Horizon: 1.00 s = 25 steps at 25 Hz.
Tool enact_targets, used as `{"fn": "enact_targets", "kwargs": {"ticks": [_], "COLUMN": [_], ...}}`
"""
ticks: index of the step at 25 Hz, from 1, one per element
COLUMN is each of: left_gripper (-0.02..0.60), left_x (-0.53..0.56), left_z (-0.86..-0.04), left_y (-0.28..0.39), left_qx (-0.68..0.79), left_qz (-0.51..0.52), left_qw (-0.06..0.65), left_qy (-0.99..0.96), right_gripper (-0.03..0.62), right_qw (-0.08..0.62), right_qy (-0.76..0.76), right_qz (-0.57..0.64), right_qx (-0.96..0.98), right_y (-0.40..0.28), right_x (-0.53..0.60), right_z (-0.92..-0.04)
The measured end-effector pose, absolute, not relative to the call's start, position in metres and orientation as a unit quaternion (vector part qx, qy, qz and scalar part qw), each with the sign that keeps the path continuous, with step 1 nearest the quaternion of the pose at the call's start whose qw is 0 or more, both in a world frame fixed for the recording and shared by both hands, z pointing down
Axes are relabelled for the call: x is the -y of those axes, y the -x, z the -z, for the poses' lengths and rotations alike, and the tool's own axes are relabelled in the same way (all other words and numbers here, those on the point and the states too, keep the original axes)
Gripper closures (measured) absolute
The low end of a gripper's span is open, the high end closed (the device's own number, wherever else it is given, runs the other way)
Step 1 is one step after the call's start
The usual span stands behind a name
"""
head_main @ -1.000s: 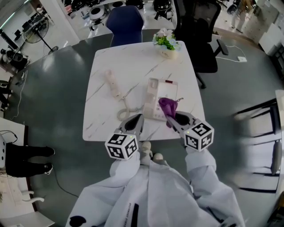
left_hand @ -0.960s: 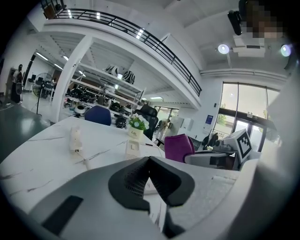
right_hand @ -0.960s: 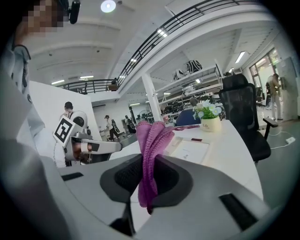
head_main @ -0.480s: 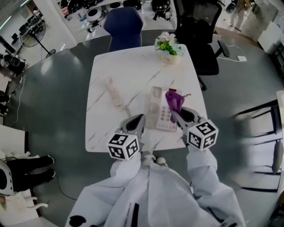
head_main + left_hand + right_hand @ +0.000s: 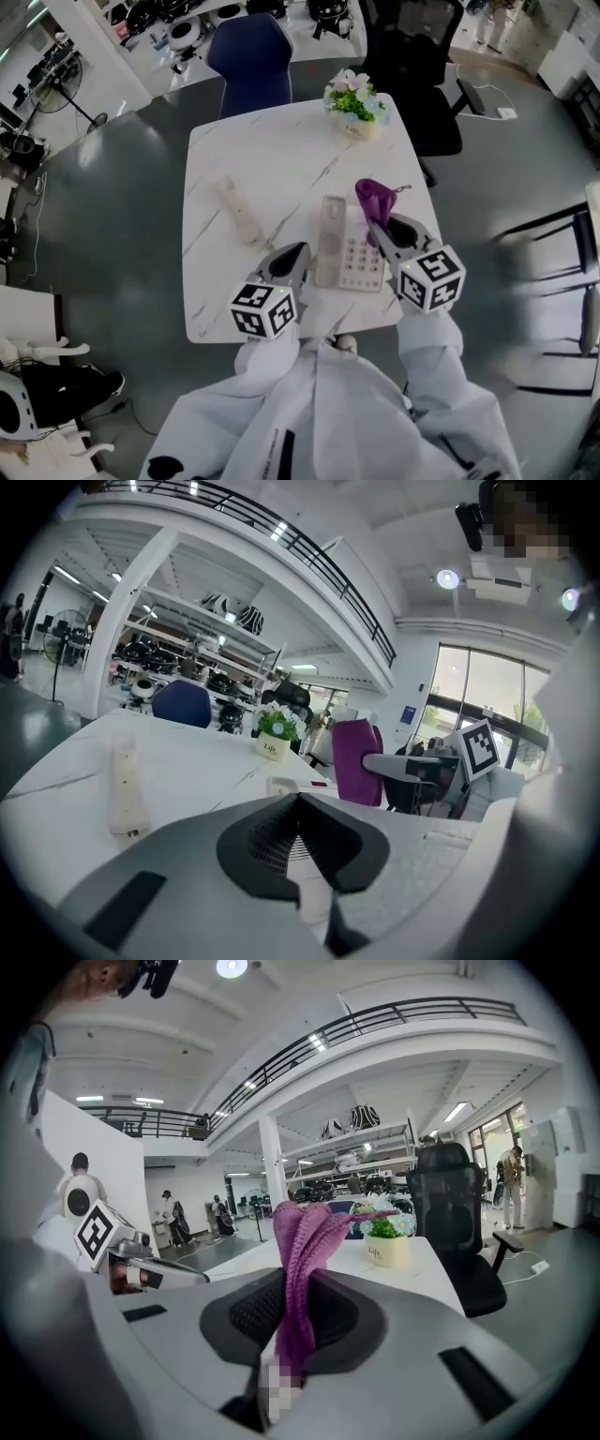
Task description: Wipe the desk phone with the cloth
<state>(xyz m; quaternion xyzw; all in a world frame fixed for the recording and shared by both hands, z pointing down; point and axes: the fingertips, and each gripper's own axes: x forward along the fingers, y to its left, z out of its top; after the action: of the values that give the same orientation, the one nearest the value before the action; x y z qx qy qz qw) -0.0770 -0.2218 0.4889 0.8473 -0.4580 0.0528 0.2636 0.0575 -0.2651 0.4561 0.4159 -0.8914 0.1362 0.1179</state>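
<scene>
Lifting off the desk phone, the cloth in the head view now stands past the phone's far right corner, pinched by the right tongs. Left gripper view: left tongs closed, empty, near the phone. Right gripper view: cloth clamped upright; wiping looks paused.

Counting at the white marbled table: one cream push-button desk phone, one loose cream handset, one purple knitted cloth, one white pot of flowers; beyond it, one blue padded chair, one black office chair.
</scene>
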Motion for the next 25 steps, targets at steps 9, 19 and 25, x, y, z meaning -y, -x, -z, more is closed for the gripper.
{"fn": "enact_targets", "kwargs": {"ticks": [9, 19, 25], "left_gripper": [0.583, 0.583, 0.584], "left_x": [0.241, 0.251, 0.255], "left_z": [-0.498, -0.508, -0.514], "left_y": [0.082, 0.086, 0.090], "left_qx": [0.442, 0.424, 0.417], "left_qz": [-0.059, -0.067, -0.069], "left_qw": [0.274, 0.284, 0.290], "left_qy": [-0.852, -0.857, -0.859], "right_gripper": [0.553, 0.554, 0.553], "right_qw": [0.176, 0.329, 0.359], "right_qy": [-0.433, -0.368, -0.350], "right_qz": [-0.074, 0.011, -0.010], "right_qx": [0.881, 0.870, 0.865], "right_y": [-0.052, -0.006, 0.005], "right_x": [0.298, 0.307, 0.305], "right_z": [-0.452, -0.499, -0.528]}}
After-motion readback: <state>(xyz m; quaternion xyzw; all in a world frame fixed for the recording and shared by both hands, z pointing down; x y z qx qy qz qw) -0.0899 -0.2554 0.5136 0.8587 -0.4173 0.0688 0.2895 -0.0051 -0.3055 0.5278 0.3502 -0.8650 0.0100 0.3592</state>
